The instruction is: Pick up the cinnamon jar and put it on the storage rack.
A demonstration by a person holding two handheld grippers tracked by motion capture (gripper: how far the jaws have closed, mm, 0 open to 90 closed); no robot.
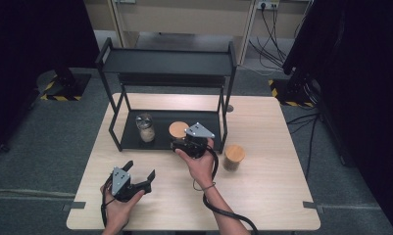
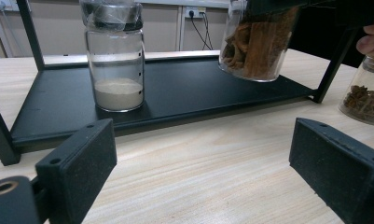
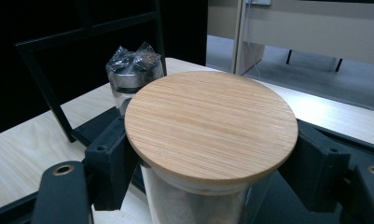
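My right gripper (image 1: 180,141) is shut on a glass jar with a round wooden lid (image 1: 178,129), its jaws pressing the glass just under the lid (image 3: 210,126). The left gripper view shows that jar (image 2: 257,42) filled with cinnamon sticks, hanging a little above the lower shelf (image 2: 198,88) of a black rack (image 1: 167,61). A powder jar with a wrapped top (image 1: 145,127) stands on that shelf to the left. My left gripper (image 1: 140,170) rests over the table's near left part, open, with nothing between its jaws (image 2: 203,158).
A second wooden-lidded jar (image 1: 233,156) with star anise (image 2: 366,100) stands on the table right of the rack. The rack's posts and upper shelf frame the lower shelf. Bare wooden table (image 1: 262,196) lies in front and to the right.
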